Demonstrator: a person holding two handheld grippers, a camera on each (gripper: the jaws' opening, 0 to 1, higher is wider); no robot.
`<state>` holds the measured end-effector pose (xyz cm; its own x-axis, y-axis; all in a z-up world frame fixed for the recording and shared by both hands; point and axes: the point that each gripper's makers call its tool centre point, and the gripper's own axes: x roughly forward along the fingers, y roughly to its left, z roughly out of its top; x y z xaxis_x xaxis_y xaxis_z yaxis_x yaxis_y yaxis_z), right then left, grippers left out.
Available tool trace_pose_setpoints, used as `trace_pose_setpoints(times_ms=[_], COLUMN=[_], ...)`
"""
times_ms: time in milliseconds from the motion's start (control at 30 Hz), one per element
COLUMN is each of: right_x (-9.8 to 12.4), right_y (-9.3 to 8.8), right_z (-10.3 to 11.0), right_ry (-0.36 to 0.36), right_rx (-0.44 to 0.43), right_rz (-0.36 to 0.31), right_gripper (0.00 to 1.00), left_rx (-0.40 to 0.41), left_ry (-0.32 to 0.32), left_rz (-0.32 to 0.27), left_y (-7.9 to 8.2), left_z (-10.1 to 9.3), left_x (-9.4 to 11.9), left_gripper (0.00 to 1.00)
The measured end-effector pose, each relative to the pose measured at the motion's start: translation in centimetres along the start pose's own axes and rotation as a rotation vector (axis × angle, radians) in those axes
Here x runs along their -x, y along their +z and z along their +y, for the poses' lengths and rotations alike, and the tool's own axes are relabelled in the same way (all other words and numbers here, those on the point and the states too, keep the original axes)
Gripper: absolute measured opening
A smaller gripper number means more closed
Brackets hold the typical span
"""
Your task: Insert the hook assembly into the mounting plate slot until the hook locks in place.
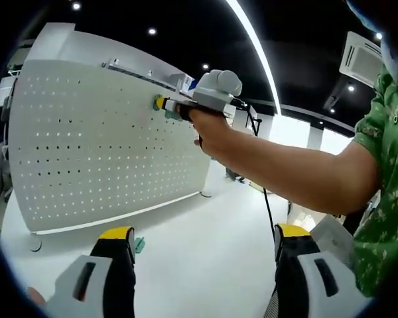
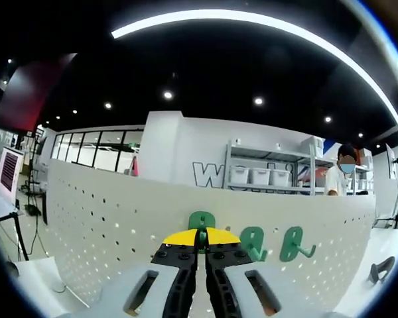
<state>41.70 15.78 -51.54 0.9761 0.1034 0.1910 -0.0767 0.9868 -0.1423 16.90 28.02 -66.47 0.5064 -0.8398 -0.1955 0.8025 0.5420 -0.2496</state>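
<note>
A white pegboard [image 1: 106,146] stands upright on the white table [image 1: 205,218]. In the left gripper view a person's hand holds my right gripper [image 1: 162,104] against the board's upper right part, with a green hook [image 1: 170,113] at its yellow tips. In the right gripper view my right gripper [image 2: 201,240] is shut on that green hook [image 2: 200,220], which is pressed to the pegboard [image 2: 106,225]. Two more green hooks [image 2: 254,242] [image 2: 295,243] hang on the board to its right. My left gripper [image 1: 205,248] stands open low over the table, holding nothing.
A small green piece [image 1: 140,244] lies on the table beside my left jaw. A dark hook [image 2: 381,268] lies at the far right. Behind the board are shelves with bins [image 2: 259,175] and a person [image 2: 337,179]. The person's forearm [image 1: 298,172] crosses the left gripper view.
</note>
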Motion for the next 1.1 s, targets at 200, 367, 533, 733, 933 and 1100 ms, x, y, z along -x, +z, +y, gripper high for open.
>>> trace_pose_setpoints(times_ms=[200, 367, 533, 733, 933, 1100], right_x=[-0.17, -0.26, -0.29, -0.31, -0.47, -0.46], right_y=[-0.17, -0.21, -0.26, -0.55, -0.81, -0.85], right_z=[-0.15, -0.19, -0.21, -0.19, -0.13, 0.0], right_ry=[-0.002, -0.003, -0.003, -0.004, -0.003, -0.001], right_rx=[0.001, -0.001, -0.001, 0.001, 0.002, 0.004], right_rz=[0.001, 0.0, 0.001, 0.01, 0.013, 0.013], right_gripper=[0.02, 0.02, 0.02, 0.02, 0.02, 0.02], left_rx=[0.003, 0.002, 0.0, 0.001, 0.003, 0.003], left_ry=[-0.002, -0.004, -0.004, -0.006, -0.003, -0.004], left_rz=[0.002, 0.004, 0.003, 0.002, 0.001, -0.002], left_y=[-0.15, -0.14, -0.04, -0.03, -0.06, 0.04], left_z=[0.07, 0.11, 0.17, 0.12, 0.29, 0.34], left_x=[-0.06, -0.07, -0.1, -0.11, -0.05, -0.13], left_gripper=[0.88, 0.88, 0.88, 0.87, 0.87, 0.87])
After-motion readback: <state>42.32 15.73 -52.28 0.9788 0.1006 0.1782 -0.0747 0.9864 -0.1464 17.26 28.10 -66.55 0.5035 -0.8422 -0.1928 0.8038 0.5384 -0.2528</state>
